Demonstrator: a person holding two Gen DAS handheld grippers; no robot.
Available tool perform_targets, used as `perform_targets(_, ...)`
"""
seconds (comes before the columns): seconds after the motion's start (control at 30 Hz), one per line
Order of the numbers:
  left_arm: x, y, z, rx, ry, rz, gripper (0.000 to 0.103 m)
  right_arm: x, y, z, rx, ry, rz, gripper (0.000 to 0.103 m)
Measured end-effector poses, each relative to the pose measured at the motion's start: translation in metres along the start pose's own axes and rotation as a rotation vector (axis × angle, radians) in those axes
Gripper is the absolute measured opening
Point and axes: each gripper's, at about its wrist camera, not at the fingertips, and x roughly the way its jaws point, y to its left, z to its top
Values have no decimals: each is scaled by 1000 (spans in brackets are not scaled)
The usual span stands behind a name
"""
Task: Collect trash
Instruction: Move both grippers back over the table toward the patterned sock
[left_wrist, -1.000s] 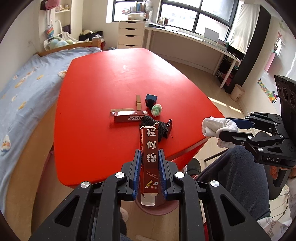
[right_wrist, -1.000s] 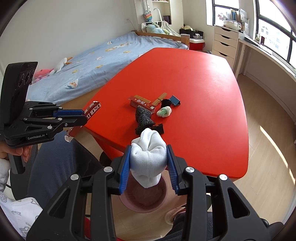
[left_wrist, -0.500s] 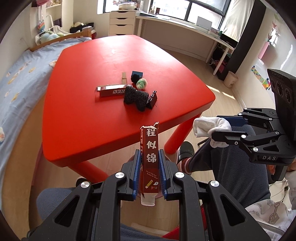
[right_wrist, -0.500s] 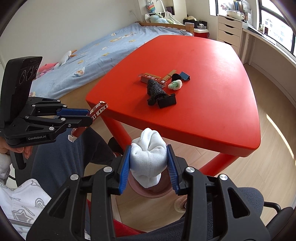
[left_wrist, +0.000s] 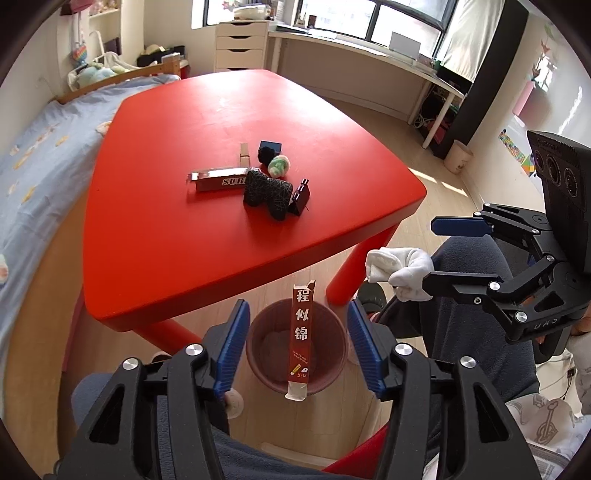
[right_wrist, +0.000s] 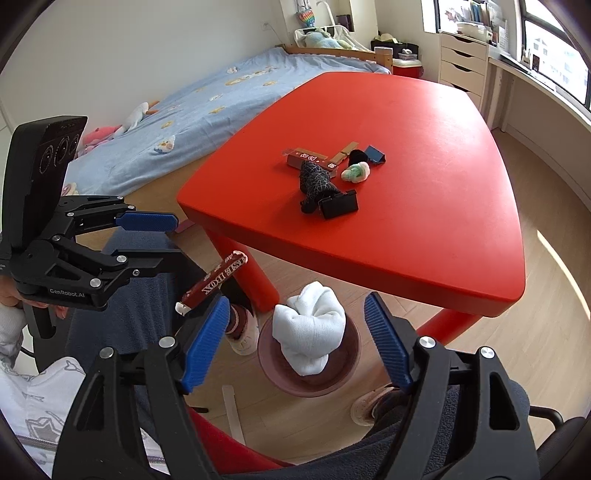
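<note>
While both sets of jaws are opening, pads clear of the items between them: left gripper (left_wrist: 295, 350) over red carton (left_wrist: 302, 341), light, stiff card, best pinched across its flat faces; right gripper (right_wrist: 295, 347) over white sock ball (right_wrist: 310, 328), soft, squashy, taken round the middle. Both above pink bin (left_wrist: 258, 354). Remaining trash on red table (left_wrist: 166, 229), 12 o'clock

Black linkage frames, ribbed blue fingers (left_wrist: 232, 350), silver screws
</note>
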Motion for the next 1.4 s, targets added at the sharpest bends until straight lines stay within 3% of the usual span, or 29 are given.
perform_targets(0.07, -5, 4, 0, -7, -40, 22, 91, -1, -3, 0, 8, 0, -10, 94)
perform_targets(0.17, -6, 9, 1, -20, -38, 40, 95, -1, -7, 0, 24, 5, -23, 98)
perform_targets(1.0, -2, 19, 5, -37, -41, 39, 95, 3, -11, 2, 32, 19, -30, 99)
perform_targets(1.4, 2, 23, 25, -5, -55, 18, 95, 7, -16, 19, -10, 15, -25, 99)
